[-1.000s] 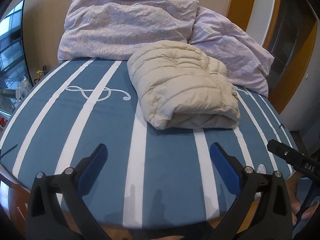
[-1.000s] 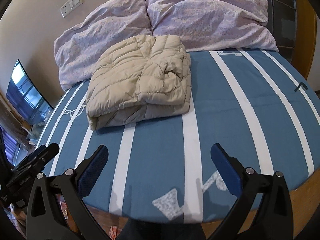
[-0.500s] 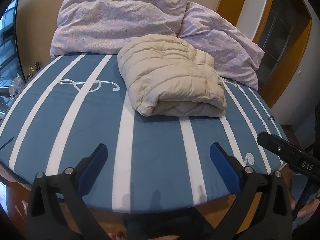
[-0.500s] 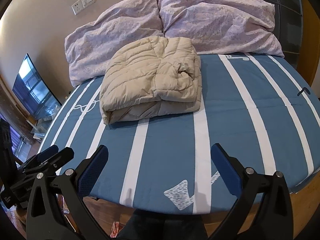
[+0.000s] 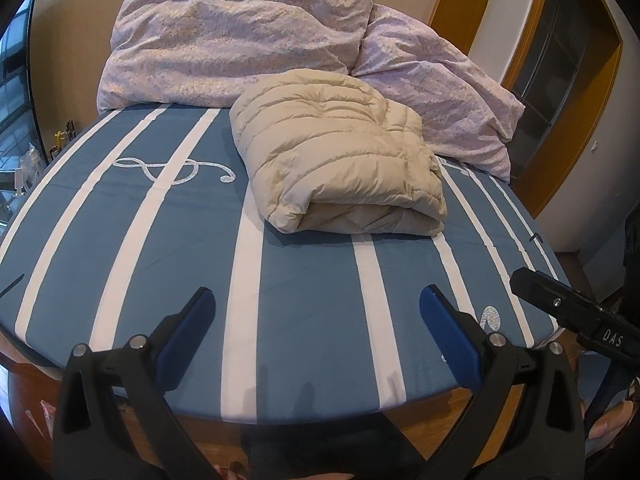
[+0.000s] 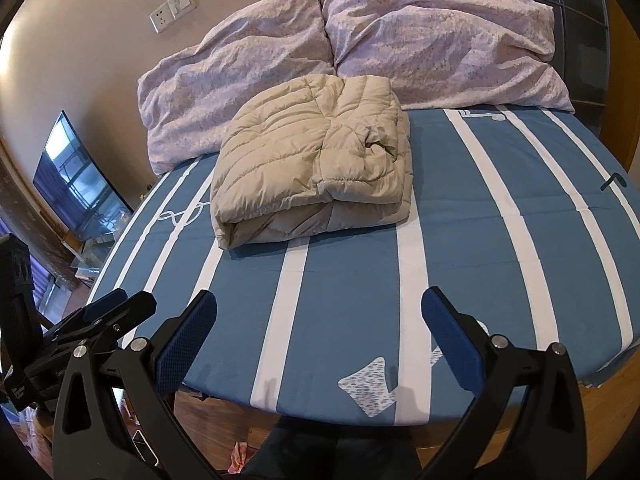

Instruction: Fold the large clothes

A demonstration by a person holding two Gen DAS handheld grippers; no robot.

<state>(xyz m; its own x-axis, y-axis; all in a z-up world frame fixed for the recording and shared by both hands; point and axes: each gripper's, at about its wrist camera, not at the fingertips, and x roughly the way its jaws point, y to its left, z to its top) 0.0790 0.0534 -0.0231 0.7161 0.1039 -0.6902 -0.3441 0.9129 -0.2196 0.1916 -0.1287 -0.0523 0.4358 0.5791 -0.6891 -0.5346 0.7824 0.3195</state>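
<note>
A beige quilted puffer jacket (image 5: 340, 168) lies folded into a thick rectangle on the blue bed sheet with white stripes (image 5: 304, 280), near the pillows. The right wrist view shows the same jacket (image 6: 316, 168) left of centre. My left gripper (image 5: 318, 312) is open and empty over the bed's near edge, well short of the jacket. My right gripper (image 6: 319, 316) is also open and empty, at the near edge. In the left wrist view the right gripper's black body pokes in at the right edge; the left gripper shows at the lower left of the right wrist view.
Two crumpled lilac pillows (image 5: 240, 40) (image 6: 440, 40) lean against the beige wall behind the jacket. A wooden bed frame (image 6: 600, 400) rims the mattress. A screen (image 6: 76, 184) stands to the left, a wall socket (image 6: 174, 8) above it, and a wooden door frame (image 5: 572, 92) to the right.
Both grippers have drawn back from the jacket toward the foot of the bed, so more sheet and the wooden frame show. The jacket has not moved; both grippers stay open.
</note>
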